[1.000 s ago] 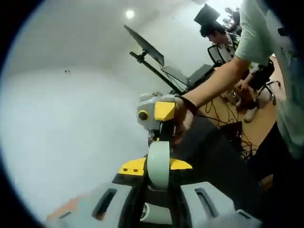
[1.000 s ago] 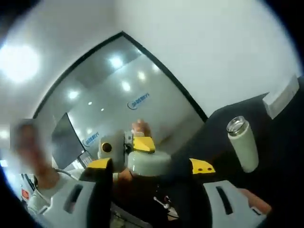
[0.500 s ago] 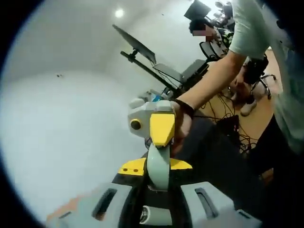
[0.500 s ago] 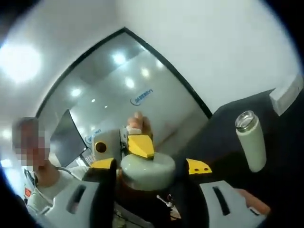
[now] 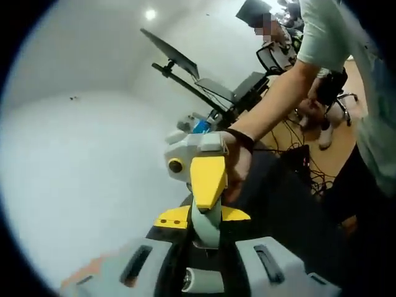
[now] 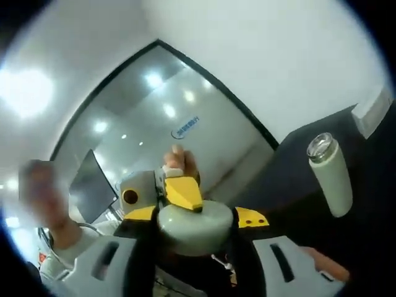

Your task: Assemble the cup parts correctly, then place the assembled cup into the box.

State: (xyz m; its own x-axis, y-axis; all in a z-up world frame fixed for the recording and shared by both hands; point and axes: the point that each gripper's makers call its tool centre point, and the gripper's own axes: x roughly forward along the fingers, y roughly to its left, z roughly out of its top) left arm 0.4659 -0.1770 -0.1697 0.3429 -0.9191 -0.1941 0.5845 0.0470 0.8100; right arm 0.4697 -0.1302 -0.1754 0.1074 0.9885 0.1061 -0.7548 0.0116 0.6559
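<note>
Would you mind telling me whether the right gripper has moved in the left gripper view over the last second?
Yes. The right gripper has swung toward the left gripper: its yellow finger now overlaps the pale lid, well clear of the black stand behind.

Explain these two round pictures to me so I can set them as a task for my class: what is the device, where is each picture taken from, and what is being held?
There is no robot here. A person holds a pair of hand tongs in each hand, and a small fisheye camera rides on each pair, looking forward along it.

In the left gripper view, the grey and yellow parts at the bottom are the left tongs. Ahead, the person's hand holds the right tongs, seen from the front.

In the right gripper view, the right tongs are closed on a pale green round lid. The same lid, seen edge-on, also sits between the left tongs, so both pairs seem to meet on it.

To the right, the pale green bottle, its mouth open, stands on a dark table.
</note>
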